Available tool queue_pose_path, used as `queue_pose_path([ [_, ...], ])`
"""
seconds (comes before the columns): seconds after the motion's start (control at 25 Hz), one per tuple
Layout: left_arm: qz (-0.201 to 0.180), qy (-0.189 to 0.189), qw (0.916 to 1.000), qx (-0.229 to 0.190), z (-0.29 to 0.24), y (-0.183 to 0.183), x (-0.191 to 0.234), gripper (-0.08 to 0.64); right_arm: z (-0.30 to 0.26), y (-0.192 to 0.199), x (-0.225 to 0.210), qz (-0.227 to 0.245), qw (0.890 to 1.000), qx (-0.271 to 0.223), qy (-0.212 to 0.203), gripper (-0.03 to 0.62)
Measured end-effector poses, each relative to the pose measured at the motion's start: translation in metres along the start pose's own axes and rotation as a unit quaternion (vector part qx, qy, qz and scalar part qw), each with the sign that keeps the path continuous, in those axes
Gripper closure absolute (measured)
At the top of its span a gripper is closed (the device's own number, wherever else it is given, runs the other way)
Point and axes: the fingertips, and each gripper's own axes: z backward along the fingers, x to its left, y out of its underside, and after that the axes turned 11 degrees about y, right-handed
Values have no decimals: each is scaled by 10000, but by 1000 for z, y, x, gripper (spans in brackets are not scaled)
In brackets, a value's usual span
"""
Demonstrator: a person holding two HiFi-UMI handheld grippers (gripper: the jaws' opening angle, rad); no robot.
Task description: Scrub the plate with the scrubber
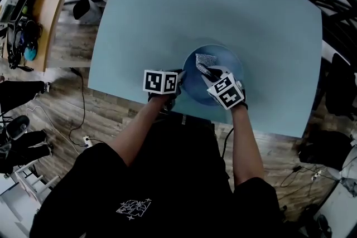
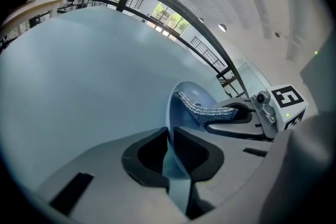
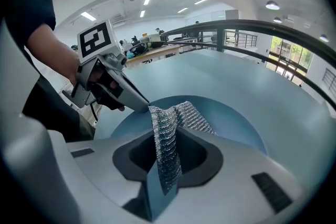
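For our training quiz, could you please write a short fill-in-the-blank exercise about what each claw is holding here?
The left claw is shut on the blue plate's ____.
The right claw grips a silver mesh ____.
The plate lies on a light ____ table.
Missing words: rim; scrubber; blue.

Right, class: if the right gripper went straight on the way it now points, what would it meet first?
Probably the plate: the right gripper holds the scrubber over it, pointing across its inside, though depth is unclear.
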Motion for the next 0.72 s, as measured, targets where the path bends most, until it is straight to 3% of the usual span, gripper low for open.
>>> queue_pose_path([
  [0.28, -212, -387, 9988, 208, -2, -6, 2, 515, 4, 1, 10, 155, 9996, 77, -206, 508],
  [0.44, -73, -562, 9983, 113, -2, -14, 6, 534, 4, 3, 17, 358, 9987, 88, -341, 508],
  [0.72, -254, -771, 9966, 124, -3, -19, 7, 537, 14, 5, 46, 434, 9946, 38, -942, 508],
])
